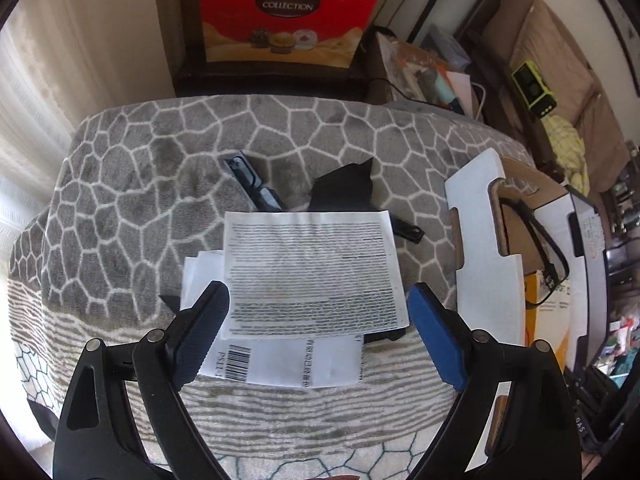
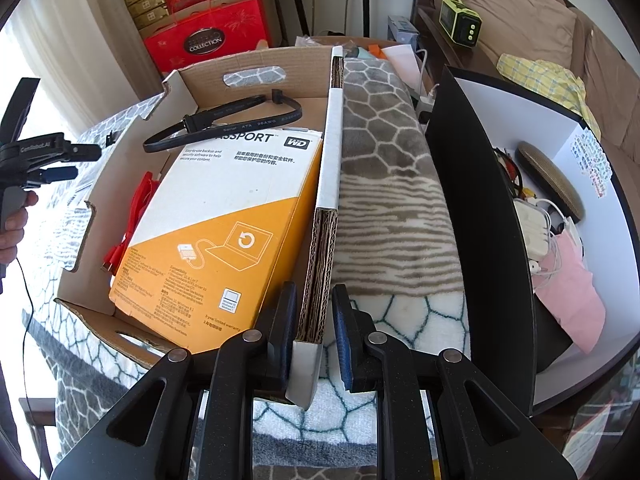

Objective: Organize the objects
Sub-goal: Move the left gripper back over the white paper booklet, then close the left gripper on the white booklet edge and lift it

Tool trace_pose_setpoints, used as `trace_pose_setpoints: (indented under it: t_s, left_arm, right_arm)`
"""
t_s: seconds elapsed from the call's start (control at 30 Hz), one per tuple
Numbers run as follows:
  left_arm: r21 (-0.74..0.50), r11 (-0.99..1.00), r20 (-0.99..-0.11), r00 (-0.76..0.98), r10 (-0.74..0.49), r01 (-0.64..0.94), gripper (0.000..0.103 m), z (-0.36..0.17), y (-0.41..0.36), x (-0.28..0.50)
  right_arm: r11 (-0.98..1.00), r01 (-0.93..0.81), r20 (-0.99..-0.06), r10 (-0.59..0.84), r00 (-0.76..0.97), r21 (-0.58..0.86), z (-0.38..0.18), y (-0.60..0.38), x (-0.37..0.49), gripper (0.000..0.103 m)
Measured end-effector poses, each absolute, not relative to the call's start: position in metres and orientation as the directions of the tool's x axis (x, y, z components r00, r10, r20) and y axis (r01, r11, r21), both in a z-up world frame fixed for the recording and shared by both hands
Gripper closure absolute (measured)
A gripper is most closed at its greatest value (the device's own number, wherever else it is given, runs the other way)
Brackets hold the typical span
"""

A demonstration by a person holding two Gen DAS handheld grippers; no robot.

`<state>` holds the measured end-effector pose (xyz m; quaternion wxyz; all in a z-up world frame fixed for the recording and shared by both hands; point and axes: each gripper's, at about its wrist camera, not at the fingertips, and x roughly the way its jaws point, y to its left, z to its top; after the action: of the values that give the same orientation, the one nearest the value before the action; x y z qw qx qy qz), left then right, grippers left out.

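My left gripper (image 1: pixel 318 312) is open, its fingers on either side of a printed paper sheet (image 1: pixel 312 272) that lies on white packets (image 1: pixel 280 364) on the grey patterned blanket (image 1: pixel 160 168). Black parts (image 1: pixel 256 184) and a black cloth piece (image 1: pixel 344 188) lie just beyond the paper. My right gripper (image 2: pixel 314 320) straddles the near wall (image 2: pixel 326 208) of an open cardboard box; I cannot tell whether the pads touch it. In the box are an orange WD box (image 2: pixel 216 240), a black flat cable (image 2: pixel 224 120) and a red cable (image 2: pixel 136 220).
The cardboard box also shows at the right of the left wrist view (image 1: pixel 488 248). A black-and-white bin (image 2: pixel 500 208) with chargers, cables and pink cloth stands right of it. Red gift boxes (image 1: pixel 288 8) stand behind the table. A sofa (image 2: pixel 540 32) is at the far right.
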<state>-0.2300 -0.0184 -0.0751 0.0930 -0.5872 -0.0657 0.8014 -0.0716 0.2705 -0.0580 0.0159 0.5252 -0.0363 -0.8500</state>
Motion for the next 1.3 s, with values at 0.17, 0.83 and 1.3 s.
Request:
trace_pose_setpoints:
  t_s: [0.17,0.83,1.3]
  left_arm:
    - [-0.169,-0.980,-0.942,-0.277,0.191,-0.101,0.013,-0.082,0.004,-0.234]
    - [-0.033,-0.988,-0.939,-0.335,0.082,-0.148,0.074,-0.071,0.014,-0.224]
    - [-0.163,-0.985,-0.906,-0.387,0.172,-0.055,0.096,-0.018,-0.044,-0.231]
  right_arm:
    - [-0.997,-0.012,-0.892,-0.064,-0.447,0.078,-0.059,0.271,-0.071,0.086]
    - [-0.997,-0.012,-0.892,-0.061,-0.447,0.075,-0.060,0.270,-0.071,0.086]
    - [-0.997,-0.011,-0.892,-0.058,-0.448,0.070,-0.058,0.268,-0.072,0.085]
